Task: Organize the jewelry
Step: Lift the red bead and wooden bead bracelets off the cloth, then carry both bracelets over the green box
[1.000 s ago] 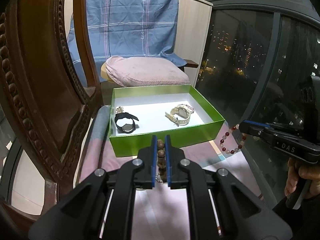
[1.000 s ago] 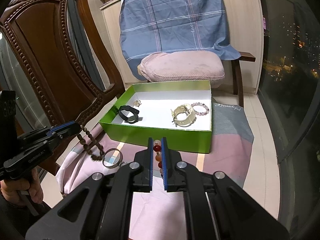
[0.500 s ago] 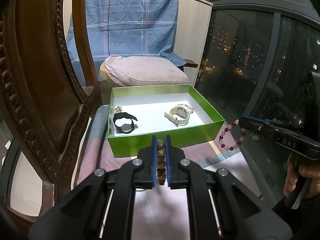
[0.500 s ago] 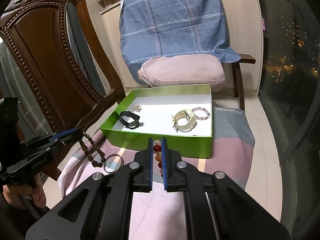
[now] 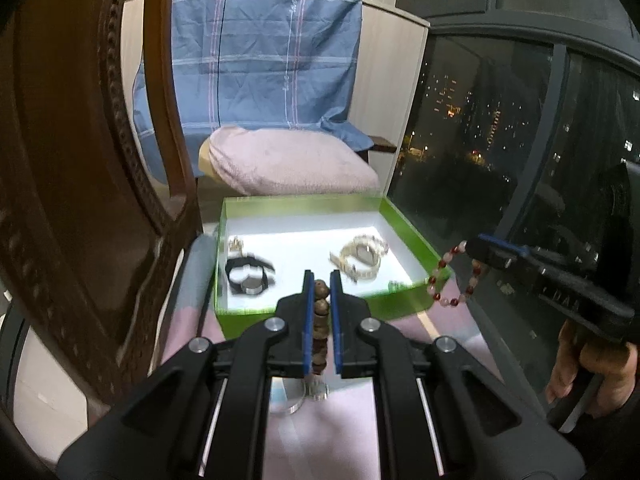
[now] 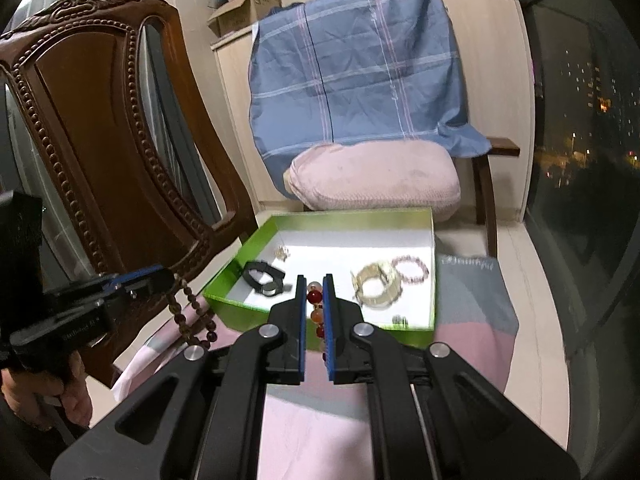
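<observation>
We see a brown wooden bead strand (image 5: 321,308) pinched between the blue pads of the left gripper (image 5: 321,280), hanging in the air just short of the green box (image 5: 416,236), with a clear round pendant (image 5: 289,398) dangling at its lower end. The right gripper (image 6: 314,284) is clamped on a red-and-pale bead bracelet (image 6: 315,300), which hangs in a loop at the box's right front corner in the left wrist view. Inside the box, on its white floor, we note a black watch (image 6: 264,280) at left with a small gold piece (image 6: 282,253) behind it, a cream watch (image 6: 376,286) at right, a pink bead bracelet (image 6: 410,269) just beside that, and a small dark item (image 6: 399,320) near the front wall. The box sits on a pink and grey cloth (image 6: 476,320). A carved wooden chair back (image 6: 100,128) rises at left; a pink cushion (image 6: 372,178) and a blue checked sheet (image 6: 356,68) lie beyond.
</observation>
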A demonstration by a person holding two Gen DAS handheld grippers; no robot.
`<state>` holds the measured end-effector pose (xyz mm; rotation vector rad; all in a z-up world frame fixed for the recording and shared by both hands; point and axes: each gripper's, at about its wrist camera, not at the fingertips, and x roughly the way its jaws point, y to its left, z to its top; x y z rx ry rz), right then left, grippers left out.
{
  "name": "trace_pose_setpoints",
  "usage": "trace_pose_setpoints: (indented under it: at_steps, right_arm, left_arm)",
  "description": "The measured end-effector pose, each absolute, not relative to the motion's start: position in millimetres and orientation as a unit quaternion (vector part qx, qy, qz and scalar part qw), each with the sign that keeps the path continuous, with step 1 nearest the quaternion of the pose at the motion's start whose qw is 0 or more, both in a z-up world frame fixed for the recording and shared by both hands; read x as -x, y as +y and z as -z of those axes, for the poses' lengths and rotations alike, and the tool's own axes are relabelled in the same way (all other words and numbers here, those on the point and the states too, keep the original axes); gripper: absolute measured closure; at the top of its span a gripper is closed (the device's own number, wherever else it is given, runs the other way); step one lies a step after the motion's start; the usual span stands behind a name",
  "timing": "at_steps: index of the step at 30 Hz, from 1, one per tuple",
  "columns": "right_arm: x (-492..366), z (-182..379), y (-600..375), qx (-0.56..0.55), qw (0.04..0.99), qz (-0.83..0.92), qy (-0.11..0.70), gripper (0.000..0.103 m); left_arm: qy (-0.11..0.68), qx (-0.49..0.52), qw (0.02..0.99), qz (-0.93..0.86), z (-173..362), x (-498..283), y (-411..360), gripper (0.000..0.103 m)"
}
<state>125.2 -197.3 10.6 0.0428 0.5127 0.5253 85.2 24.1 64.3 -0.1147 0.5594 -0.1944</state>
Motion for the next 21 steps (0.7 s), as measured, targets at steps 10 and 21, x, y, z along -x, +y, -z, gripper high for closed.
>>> trace_pose_setpoints:
  at_steps: [10, 21]
  right_arm:
    - [-204.7, -9.8, -173.5, -0.054, 0.930, -0.264, 0.252, 0.095]
    - [-290.7, 10.1, -144.1, -0.083, 0.916, -0.249, 0.302, 0.095]
  left_arm:
    - [0.274, 0.061, 0.956, 0.086, -70.9, -166.8, 24.6, 0.095]
    - [0.301, 0.089, 0.946, 0.082, -57.8, -255.1, 32.1, 0.095]
